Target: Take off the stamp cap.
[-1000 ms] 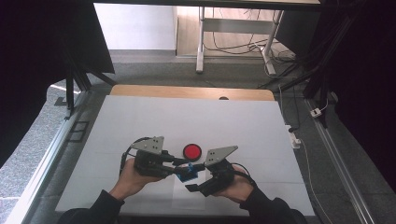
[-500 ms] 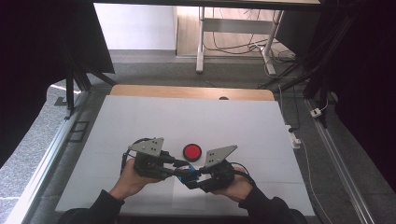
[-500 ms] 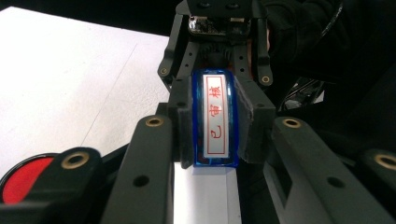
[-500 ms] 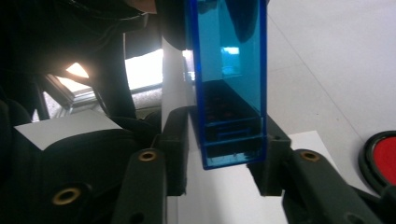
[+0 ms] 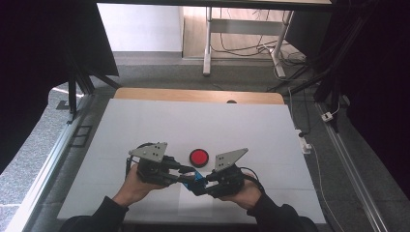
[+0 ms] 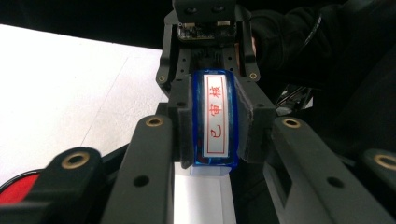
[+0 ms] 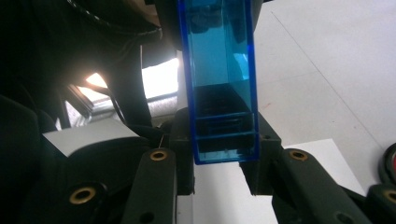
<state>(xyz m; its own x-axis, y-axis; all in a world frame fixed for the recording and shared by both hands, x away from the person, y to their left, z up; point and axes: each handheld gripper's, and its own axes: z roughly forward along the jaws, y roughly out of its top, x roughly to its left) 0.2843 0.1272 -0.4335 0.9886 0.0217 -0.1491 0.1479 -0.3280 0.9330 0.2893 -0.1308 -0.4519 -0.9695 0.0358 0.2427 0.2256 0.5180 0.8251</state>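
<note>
High view: both forearms come in from the near edge of the white bench (image 5: 145, 121), hands low and turned toward each other. The left tool (image 5: 186, 174) and the right tool (image 5: 202, 182) point inward, tips meeting over a small translucent blue plastic stamp block (image 5: 194, 180). A round red disc with a black rim (image 5: 198, 156) lies just beyond the tips.

Left gripper view: the left tool (image 6: 212, 121) pinches the stamp block (image 6: 215, 119), which carries a white label with red characters, between its pads; the other tool faces it close behind.

Right gripper view: the right tool (image 7: 223, 140), whose jaws have just been closing, clamps the block's (image 7: 219, 79) near end.
</note>
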